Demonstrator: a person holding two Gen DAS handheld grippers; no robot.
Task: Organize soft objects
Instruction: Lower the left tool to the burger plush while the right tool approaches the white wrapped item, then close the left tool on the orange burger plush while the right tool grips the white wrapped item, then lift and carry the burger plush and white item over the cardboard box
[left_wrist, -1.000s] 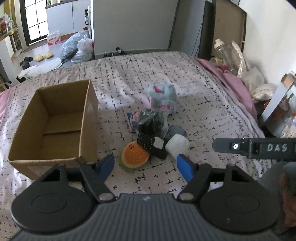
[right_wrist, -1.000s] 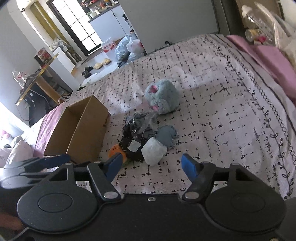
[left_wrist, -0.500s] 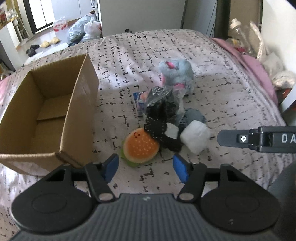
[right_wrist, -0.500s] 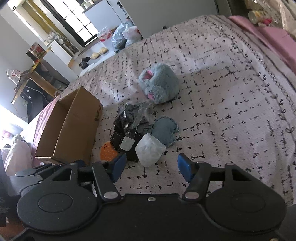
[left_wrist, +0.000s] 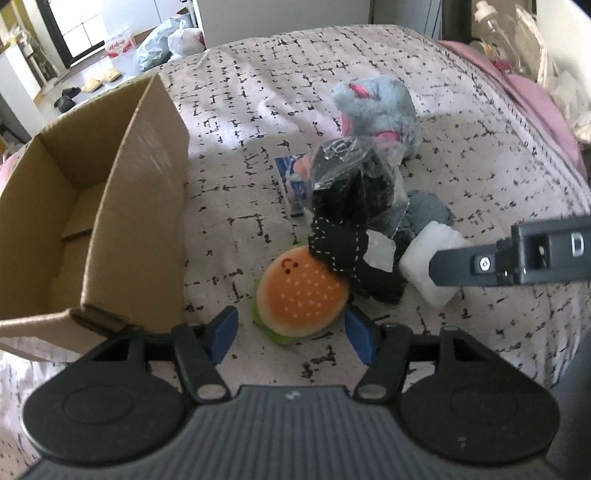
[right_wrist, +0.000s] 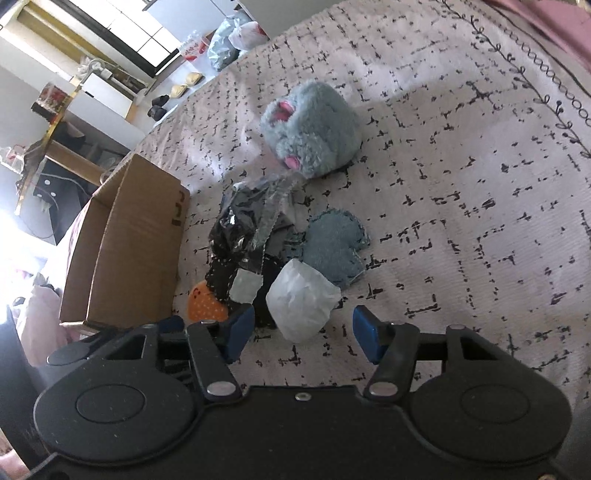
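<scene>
A pile of soft things lies on the bed. A burger plush (left_wrist: 301, 291) sits nearest my left gripper (left_wrist: 291, 338), whose blue pads stand open just short of it, one to each side. Behind it lie black dotted cloth in clear plastic (left_wrist: 354, 206) and a grey-blue furry plush (left_wrist: 376, 107). A white soft bundle (right_wrist: 301, 304) lies just ahead of my right gripper (right_wrist: 303, 332), which is open with nothing between its pads. A blue felt piece (right_wrist: 334, 251) lies beside the bundle. The burger plush (right_wrist: 205, 306) is partly hidden in the right wrist view.
An open cardboard box (left_wrist: 110, 206) stands empty on the bed, left of the pile. A small printed packet (left_wrist: 293, 181) lies behind the black cloth. The right gripper's finger (left_wrist: 517, 258) crosses the left wrist view. Pink bedding (left_wrist: 532, 99) and bottles are at the far right.
Both grippers have dropped toward the pile and narrowed somewhat. The burger plush now sits just before the left pads, the white bundle just before the right pads.
</scene>
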